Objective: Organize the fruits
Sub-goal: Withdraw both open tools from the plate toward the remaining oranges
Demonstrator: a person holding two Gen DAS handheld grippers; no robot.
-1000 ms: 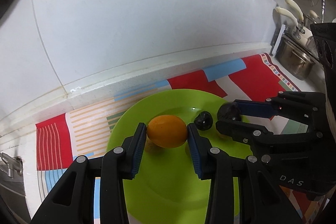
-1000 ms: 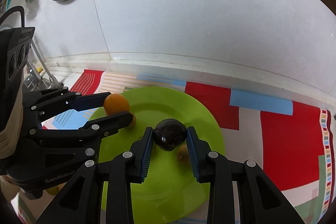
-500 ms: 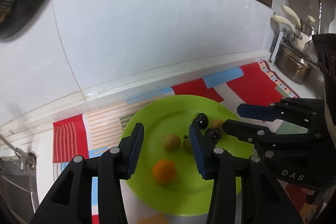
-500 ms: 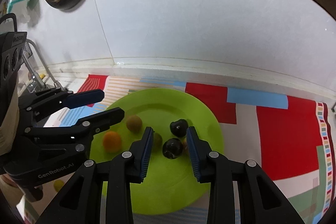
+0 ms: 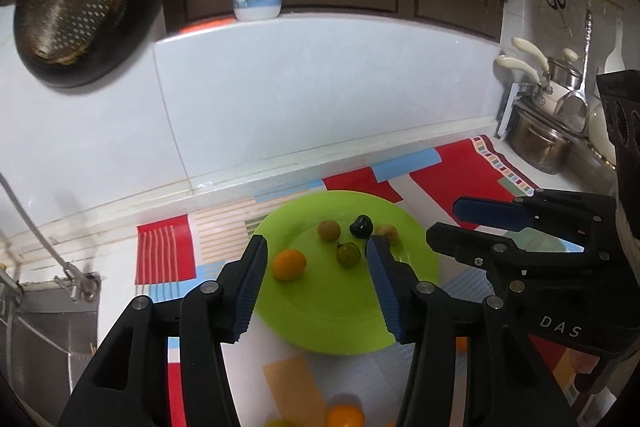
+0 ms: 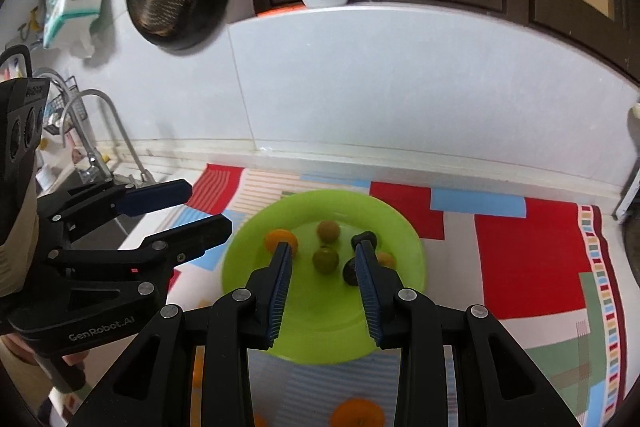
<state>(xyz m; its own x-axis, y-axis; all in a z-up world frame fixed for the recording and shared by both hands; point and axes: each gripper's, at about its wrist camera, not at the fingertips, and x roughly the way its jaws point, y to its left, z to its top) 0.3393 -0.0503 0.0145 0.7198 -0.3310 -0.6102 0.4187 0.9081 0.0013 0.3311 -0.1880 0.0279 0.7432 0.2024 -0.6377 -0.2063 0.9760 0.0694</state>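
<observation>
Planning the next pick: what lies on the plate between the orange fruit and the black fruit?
In the left wrist view, two greenish fruits lie between the orange fruit and the black fruit.

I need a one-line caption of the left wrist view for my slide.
Left gripper, jaws opening and empty, above a green plate holding an orange fruit and smaller fruits.
</observation>
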